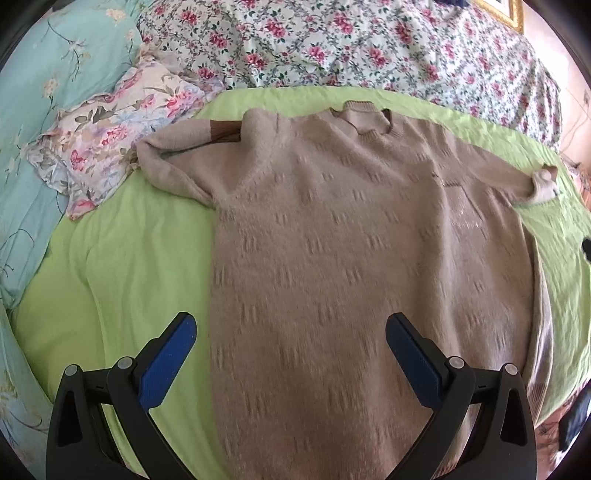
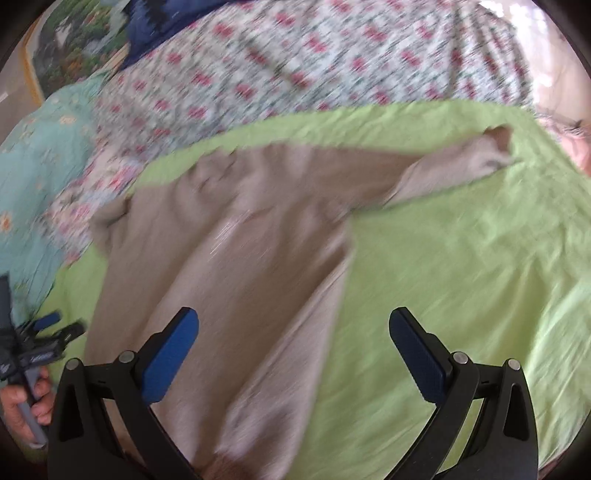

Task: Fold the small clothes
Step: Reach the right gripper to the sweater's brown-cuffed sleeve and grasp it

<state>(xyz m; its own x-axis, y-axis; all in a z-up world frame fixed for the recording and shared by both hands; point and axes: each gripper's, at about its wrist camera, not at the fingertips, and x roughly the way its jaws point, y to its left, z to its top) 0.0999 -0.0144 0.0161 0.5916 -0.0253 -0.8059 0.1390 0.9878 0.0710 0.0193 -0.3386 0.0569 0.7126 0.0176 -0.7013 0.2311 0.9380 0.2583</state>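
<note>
A beige knit sweater lies flat on the green sheet, neck away from me. Its left sleeve is folded inward, with a brown cuff showing. Its right sleeve stretches out to the right. My left gripper is open and empty, above the sweater's lower left part. In the right wrist view the sweater shows blurred, with the outstretched sleeve at upper right. My right gripper is open and empty above the sweater's right hem edge. The left gripper shows at the far left there.
A floral quilt lies behind the green sheet. A floral pillow and a turquoise cover lie at the left. A picture frame corner shows at the top right. A person's hand holds the left gripper's handle.
</note>
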